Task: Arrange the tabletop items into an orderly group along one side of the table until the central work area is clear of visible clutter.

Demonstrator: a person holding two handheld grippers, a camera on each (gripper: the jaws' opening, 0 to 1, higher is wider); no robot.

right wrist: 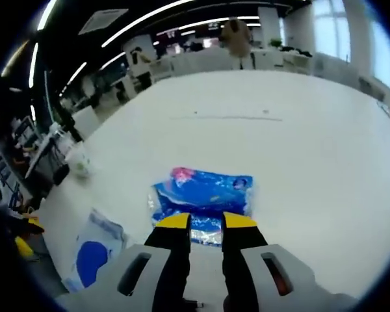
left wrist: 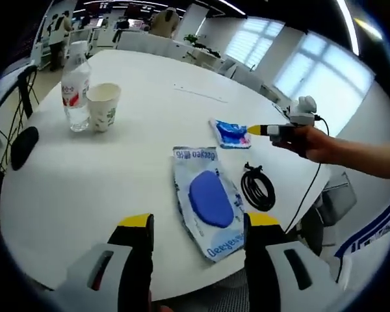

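On the round white table (left wrist: 149, 71) lie a small blue packet (left wrist: 231, 133), a larger white-and-blue pouch (left wrist: 208, 198) and a coiled black cable (left wrist: 258, 186). A water bottle (left wrist: 76, 91) and a paper cup (left wrist: 104, 106) stand together at the far left. My left gripper (left wrist: 198, 224) hovers open just short of the pouch. A hand (left wrist: 322, 144) holds my right gripper (left wrist: 257, 130) at the small packet's edge. In the right gripper view the jaws of that gripper (right wrist: 206, 222) stand close together over the near edge of the small packet (right wrist: 205, 192), which shows in the narrow gap. The pouch (right wrist: 94, 250) lies at lower left.
A black object (left wrist: 24, 146) sits at the table's left rim beside hanging cables. Chairs (left wrist: 149, 42) ring the far side, and people stand in the office beyond. The far half of the table (right wrist: 266, 130) is bare white surface. The bottle (right wrist: 78, 159) shows far off at the left.
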